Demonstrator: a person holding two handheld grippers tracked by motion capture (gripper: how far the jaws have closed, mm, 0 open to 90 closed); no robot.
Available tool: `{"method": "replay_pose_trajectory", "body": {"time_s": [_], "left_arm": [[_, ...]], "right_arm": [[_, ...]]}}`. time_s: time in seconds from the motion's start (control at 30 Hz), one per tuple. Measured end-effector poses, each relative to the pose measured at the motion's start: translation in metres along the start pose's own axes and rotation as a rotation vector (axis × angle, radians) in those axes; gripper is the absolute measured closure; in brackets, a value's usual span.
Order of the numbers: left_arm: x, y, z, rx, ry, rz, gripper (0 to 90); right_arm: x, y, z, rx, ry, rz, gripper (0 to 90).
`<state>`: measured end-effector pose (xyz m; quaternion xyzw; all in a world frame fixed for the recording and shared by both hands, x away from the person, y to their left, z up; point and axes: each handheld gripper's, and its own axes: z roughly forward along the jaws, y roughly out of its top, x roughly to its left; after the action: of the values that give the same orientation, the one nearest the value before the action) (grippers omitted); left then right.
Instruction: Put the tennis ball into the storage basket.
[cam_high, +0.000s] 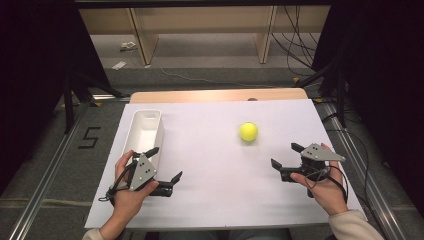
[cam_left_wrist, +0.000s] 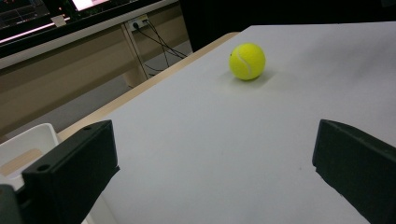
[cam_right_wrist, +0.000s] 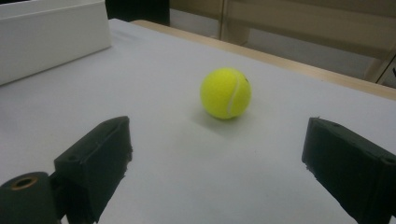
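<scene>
White sheeting covers the table (cam_high: 215, 200), with a bare wooden strip left along its far edge and dark floor and shelving beyond. One landmark is used throughout: the ball (cam_high: 248, 131), a yellow tennis ball resting free on the sheet, toward the far right of centre.

Nearer the person and to the right of the ball, the right gripper (cam_high: 285, 157) is held low over the sheet, jaws spread wide and empty, aimed back toward the ball. In the right gripper view the ball (cam_right_wrist: 226, 93) is seen between and beyond the two jaws, almost centred. Well to the left of the ball and nearer the person, the left gripper (cam_high: 166, 164) is likewise spread and empty; in its own view the ball (cam_left_wrist: 247, 61) is seen far off, up and right of centre. The right gripper is judged the nearer, so a short forward reach is probably called for. Being round, the ball offers no long axis.

Left of the ball stands the bin (cam_high: 143, 131), white and oblong, just beyond the left gripper. Its floor is partly hidden by its walls, though nothing is made out inside.
</scene>
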<state>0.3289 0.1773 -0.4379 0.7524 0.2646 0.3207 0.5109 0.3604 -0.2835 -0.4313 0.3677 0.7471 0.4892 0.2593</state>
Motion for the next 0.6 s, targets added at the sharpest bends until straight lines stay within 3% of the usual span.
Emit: {"method": "replay_pose_trajectory", "body": {"time_s": [0.6], "left_arm": [[0.0016, 0.0005, -0.0035, -0.008, -0.001, -0.003, 0.0]], "right_arm": [[-0.0003, 0.0007, 0.0011, -0.005, -0.002, -0.002, 9.7]]}}
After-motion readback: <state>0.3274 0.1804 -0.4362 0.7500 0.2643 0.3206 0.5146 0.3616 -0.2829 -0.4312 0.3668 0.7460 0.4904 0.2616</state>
